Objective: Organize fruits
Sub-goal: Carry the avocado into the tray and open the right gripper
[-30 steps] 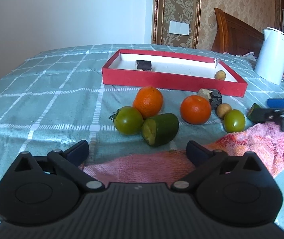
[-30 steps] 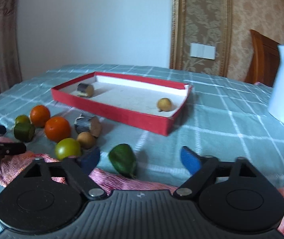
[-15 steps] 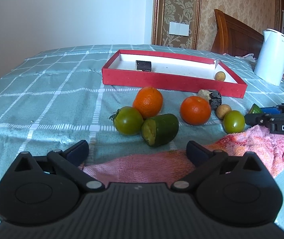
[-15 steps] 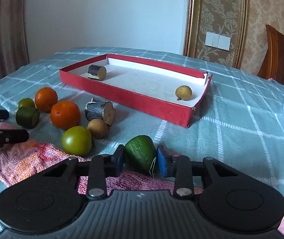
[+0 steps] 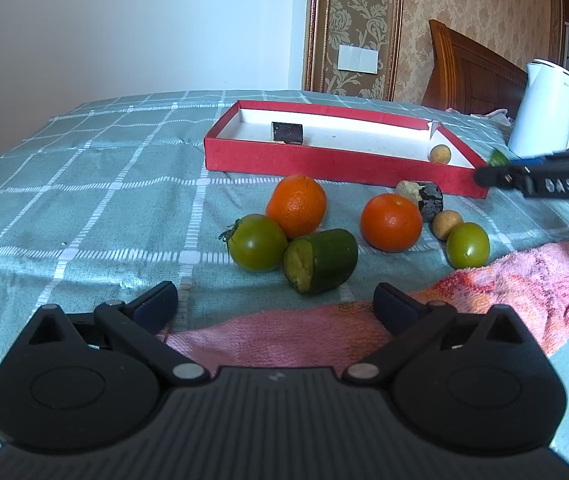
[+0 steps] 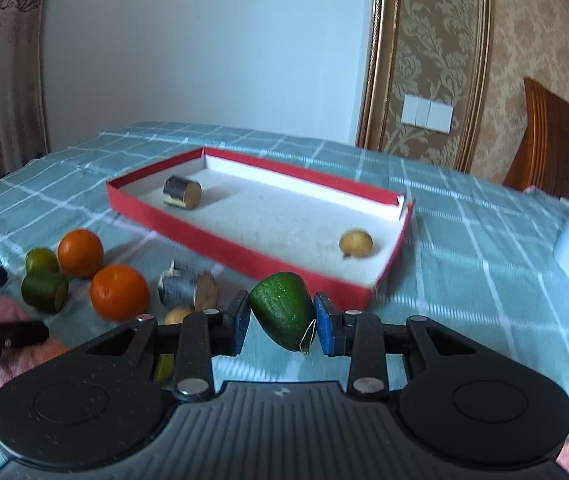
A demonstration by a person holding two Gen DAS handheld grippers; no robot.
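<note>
Red cardboard tray [image 6: 244, 258], white inside, resting on a teal checked tablecloth [image 5: 84, 184]; within it, a dark cut cylinder [image 6: 182, 193] near the far left corner and a small tan round fruit [image 6: 355, 243] near the right end. Right gripper [image 6: 282, 322], blue pads closed against both sides of a green pointed fruit piece [image 6: 283, 310], which is held clear of the cloth just in front of the tray's near wall; a thin thread hangs from its lower end. On the cloth to the left: two oranges [image 6: 119, 291] [image 6: 80, 253], a green cut piece [image 6: 44, 291], a round green fruit [image 6: 41, 260] behind it, and a bark-covered cylinder [image 6: 188, 290] beside a second small tan fruit [image 6: 179, 315], partly hidden by the gripper. Left gripper [image 5: 276, 300], jaws spread wide with nothing between them, poised above a pink towel [image 5: 484, 292]; ahead of it the green tomato-like fruit [image 5: 257, 243] touches the green cut piece and one orange. Another green round fruit [image 5: 468, 245] lies just beside the towel; white kettle [image 5: 546, 112] standing at far right.
</note>
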